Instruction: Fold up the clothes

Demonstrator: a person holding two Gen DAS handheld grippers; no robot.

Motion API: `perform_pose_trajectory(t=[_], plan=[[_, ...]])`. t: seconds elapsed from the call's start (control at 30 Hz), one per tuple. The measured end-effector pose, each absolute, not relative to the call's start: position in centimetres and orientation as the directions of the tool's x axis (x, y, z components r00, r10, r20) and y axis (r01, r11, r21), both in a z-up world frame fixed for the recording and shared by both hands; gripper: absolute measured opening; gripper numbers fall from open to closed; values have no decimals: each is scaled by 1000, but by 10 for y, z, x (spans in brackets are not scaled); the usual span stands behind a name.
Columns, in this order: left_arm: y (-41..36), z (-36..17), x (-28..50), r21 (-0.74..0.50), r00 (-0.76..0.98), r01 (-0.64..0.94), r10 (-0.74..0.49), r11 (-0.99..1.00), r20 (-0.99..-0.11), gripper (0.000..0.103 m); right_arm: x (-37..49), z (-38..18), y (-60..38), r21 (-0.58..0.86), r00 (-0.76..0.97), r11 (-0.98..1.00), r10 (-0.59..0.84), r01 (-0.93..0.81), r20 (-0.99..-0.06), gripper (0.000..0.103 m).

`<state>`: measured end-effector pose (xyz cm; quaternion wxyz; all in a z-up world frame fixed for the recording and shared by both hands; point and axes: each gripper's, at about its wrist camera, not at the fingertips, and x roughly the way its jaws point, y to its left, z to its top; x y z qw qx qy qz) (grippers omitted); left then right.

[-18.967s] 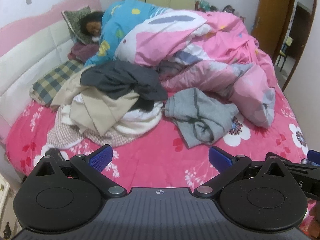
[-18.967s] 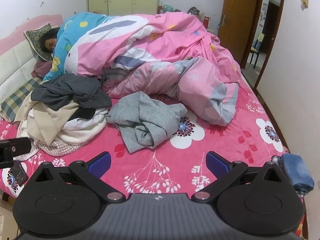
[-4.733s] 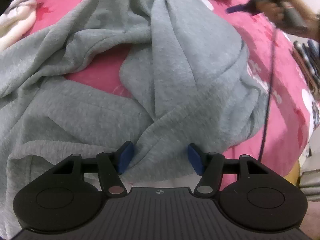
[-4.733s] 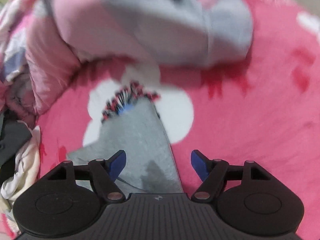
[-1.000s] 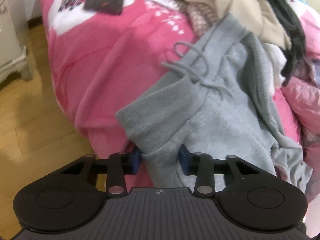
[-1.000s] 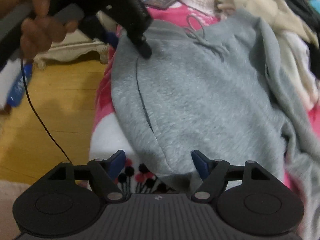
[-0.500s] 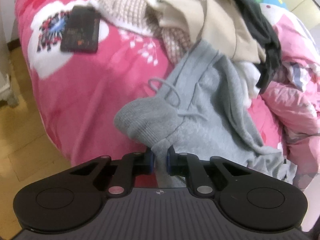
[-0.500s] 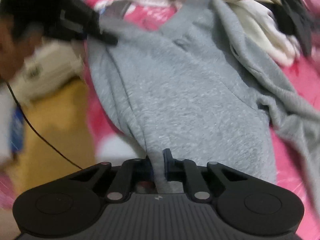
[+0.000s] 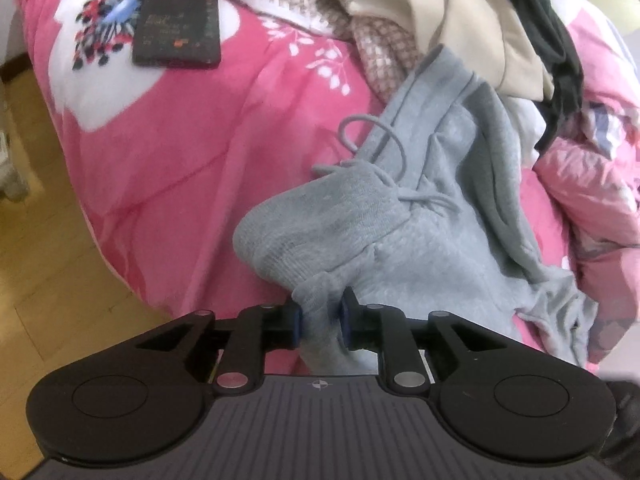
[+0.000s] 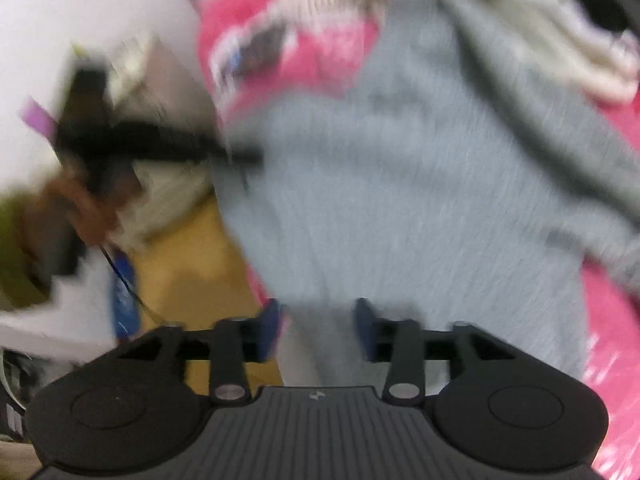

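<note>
Grey pants (image 9: 432, 240) spread at edge of pink bed (image 9: 192, 168), waistband bunched, pinched in left gripper (image 9: 320, 318), jaws just eased slightly. Right gripper (image 10: 318, 330) blurred, jaws just reopened, partly apart astride pants cloth, no clamp seen. Clothes pile (image 9: 440, 12) beyond; phone (image 9: 176, 40) on bed.

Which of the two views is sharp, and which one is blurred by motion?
Left wrist view: sharp, the gray sweatpants and their drawstring show clear texture, with fisheye bending at the edges. Right wrist view: heavy motion blur, the sweatpants and the left gripper are smeared; only the right gripper itself stays crisp.
</note>
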<state>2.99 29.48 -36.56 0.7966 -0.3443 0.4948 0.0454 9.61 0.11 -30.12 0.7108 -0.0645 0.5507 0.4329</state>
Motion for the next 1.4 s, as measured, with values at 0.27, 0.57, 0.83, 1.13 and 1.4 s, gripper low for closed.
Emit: perform_pose_trajectory(t=[0.27,0.57,0.83,1.13,1.4], plan=[[290,-372,31,-511,484,-424,-290,748,-825,43,210,-294,16,158,435,752,525,-640,-732,80],[285,-374,29,-507,529,-418,-251,754,-810,25,283,-366,87,186,348,713,531,-677,-773,10],[289,-351,29,-543,607,-357,-253,760,-753,14,274,-317,18,250,484,788,559,-563,-673,7],[299,-391,46,-504,536,-405,-248,763,-807,20,317,-366,23,268,460,825,514,-498,-724,11],[299,-383,42,-495,536,-392,-245,775,-808,26,264,-300,10,64,609,858,412,-510,-677,61]])
